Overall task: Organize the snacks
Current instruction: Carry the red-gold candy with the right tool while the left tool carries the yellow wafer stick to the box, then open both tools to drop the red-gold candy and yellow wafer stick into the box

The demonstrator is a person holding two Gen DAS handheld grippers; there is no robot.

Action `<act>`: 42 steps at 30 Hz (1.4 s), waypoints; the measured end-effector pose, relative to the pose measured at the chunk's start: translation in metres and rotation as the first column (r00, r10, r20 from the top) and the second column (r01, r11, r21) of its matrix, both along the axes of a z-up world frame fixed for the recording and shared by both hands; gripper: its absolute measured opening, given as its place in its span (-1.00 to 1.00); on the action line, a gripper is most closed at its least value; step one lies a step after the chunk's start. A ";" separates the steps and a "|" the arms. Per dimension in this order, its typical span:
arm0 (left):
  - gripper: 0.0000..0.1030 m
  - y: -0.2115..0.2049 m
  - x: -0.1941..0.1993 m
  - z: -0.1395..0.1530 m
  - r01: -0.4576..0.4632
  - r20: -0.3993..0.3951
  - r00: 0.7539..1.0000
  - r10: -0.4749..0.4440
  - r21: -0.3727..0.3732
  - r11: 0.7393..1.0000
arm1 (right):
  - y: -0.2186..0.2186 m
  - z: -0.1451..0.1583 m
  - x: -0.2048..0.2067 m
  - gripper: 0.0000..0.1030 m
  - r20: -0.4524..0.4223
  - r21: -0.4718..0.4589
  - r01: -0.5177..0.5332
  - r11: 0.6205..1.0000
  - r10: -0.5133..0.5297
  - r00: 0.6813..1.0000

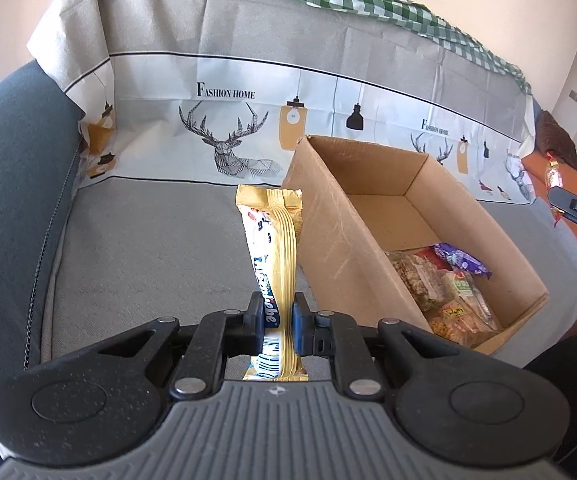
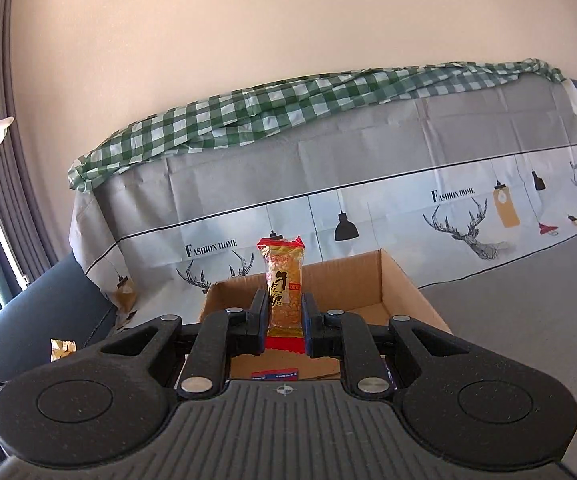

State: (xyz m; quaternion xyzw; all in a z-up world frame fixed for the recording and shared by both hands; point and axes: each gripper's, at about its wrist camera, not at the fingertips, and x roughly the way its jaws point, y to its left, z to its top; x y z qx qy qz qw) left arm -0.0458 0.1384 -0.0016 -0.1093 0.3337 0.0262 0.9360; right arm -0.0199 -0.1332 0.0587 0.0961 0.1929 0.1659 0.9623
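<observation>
Left gripper (image 1: 277, 314) clamped tight on a gold snack bar (image 1: 273, 264), held upright just left of the cardboard box (image 1: 330, 216). Right gripper (image 2: 285, 312) pinched shut on a red-and-yellow candy pack (image 2: 284, 280), above the box. Loose snacks (image 1: 444, 292) lie in the box's near corner.

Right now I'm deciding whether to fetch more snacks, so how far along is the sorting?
Done: several packets already lie in the cardboard box. In hand: the left hand-held gripper grips a gold bar beside the box, and the right hand-held gripper grips a red-ended candy packet over it. Left: both need dropping in.
</observation>
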 end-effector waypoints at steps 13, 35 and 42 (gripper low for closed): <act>-0.72 -0.016 0.017 -0.005 -0.061 -0.038 0.997 0.062 0.029 0.998 | -0.019 0.000 0.007 -0.67 -0.013 0.039 -0.032 0.999 0.033 0.999; -0.72 -0.120 0.087 0.065 0.075 0.126 0.989 -0.075 0.008 0.997 | -0.014 -0.003 0.030 -0.67 0.004 0.059 -0.043 0.997 0.043 0.999; -0.72 -0.154 0.119 0.081 0.121 0.179 0.976 -0.121 0.012 0.993 | -0.014 -0.005 0.034 -0.67 0.019 0.056 -0.022 0.998 0.021 1.000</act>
